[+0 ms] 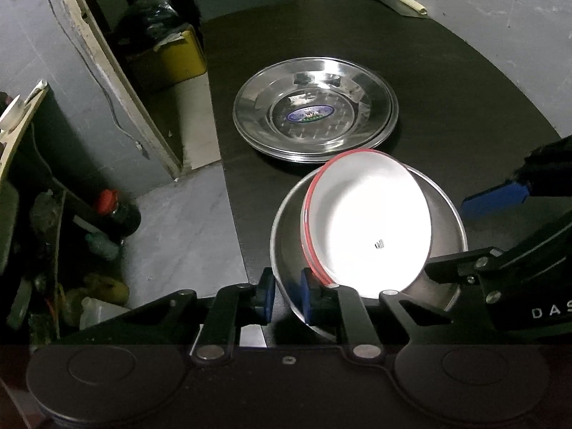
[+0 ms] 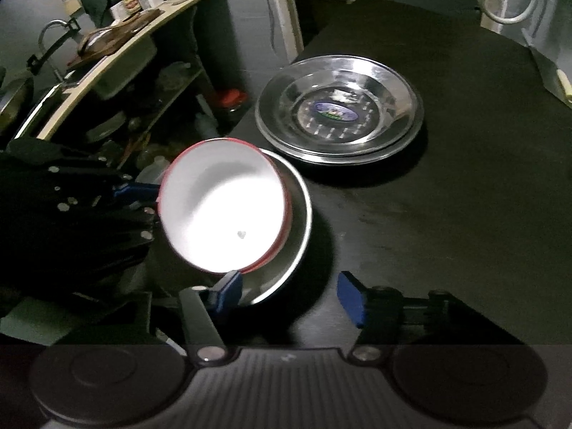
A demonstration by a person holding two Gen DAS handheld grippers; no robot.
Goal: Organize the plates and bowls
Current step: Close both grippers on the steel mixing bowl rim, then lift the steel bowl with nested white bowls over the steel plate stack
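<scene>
**Left tongs pinch steel bowl rim; right tongs straddle the near side**

Left tongs [image 1: 287, 295]: narrow, pads closed on the near-left rim of the steel bowl [image 1: 443, 196], one pad outside the wall, one inside. Judgement: a rim pinch is chosen because the wall is thin and the bowl is too wide to span.

Right tongs [image 2: 289, 295]: roughly half open. Left pad sits at the near edge of the bowls, touching or just short of the red rim; right pad stands well clear over bare bench. No grip seen. Judgement: they are placed to steady or take the opposite side, so the load does not swing from a single pinch point.

White bowl [image 1: 368, 221], red-rimmed: lies inside the steel bowl, tilted, its mouth turned toward the cameras and its far edge riding above the steel rim. Appears to be two nested, going by the doubled red line. Not seated flat, so it could slide if the steel bowl tips further.

Steel plates [image 1: 314, 111]: stacked just beyond the bowls on the dark bench [image 1: 464, 89], apart from them. Judgement: plates already grouped; bowls are the step in hand.
</scene>
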